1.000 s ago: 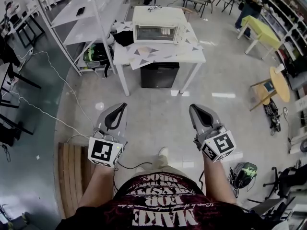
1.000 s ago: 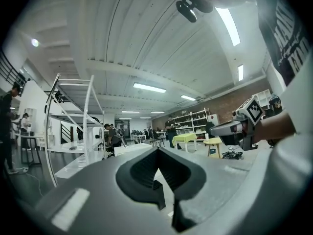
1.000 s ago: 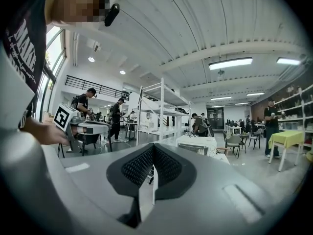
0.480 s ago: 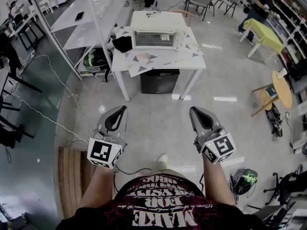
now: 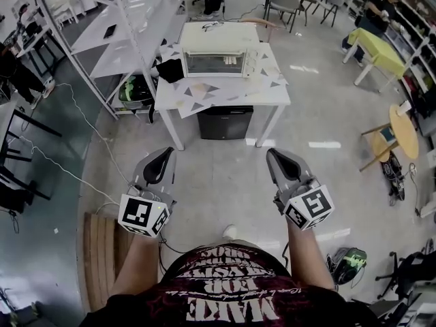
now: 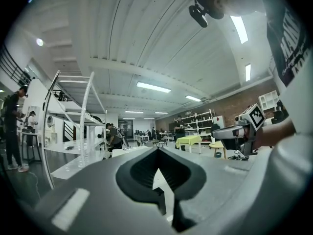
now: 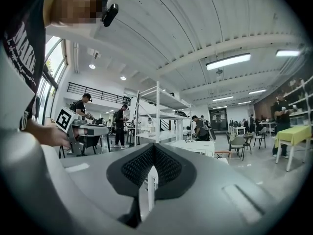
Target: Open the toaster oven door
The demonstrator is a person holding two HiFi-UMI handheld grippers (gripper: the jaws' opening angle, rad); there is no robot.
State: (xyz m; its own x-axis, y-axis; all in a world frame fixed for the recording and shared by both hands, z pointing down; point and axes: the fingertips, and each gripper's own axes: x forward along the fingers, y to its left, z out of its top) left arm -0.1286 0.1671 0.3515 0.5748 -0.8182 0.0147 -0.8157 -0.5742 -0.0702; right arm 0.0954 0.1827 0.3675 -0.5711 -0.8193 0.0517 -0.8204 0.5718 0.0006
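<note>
Left gripper (image 5: 163,157): fingers clenched, nothing between them, held low in front of the person. Toaster oven (image 5: 216,45) sits well ahead on the white counter (image 5: 267,94), door (image 5: 216,63) shut, facing the person. Right gripper (image 5: 278,159): fingers likewise clenched and empty. Judged step: approach, with no contact made. Next move likely calls for walking up to the counter, spreading one gripper's fingers, and taking the door's top edge.

1. Boxy cream-white metal toaster oven (image 5: 216,45).
2. White rectangular tabletop (image 5: 238,95), scattered with grey triangles.
3. Left gripper (image 5: 165,152) and right gripper (image 5: 273,153): grey shells, black ribbed fingers (image 6: 142,170), and cubes with black-and-white square markers.
4. Dark maroon cotton shirt (image 5: 231,298) with white lettering.
5. Small yellow-green table (image 5: 376,46).
</note>
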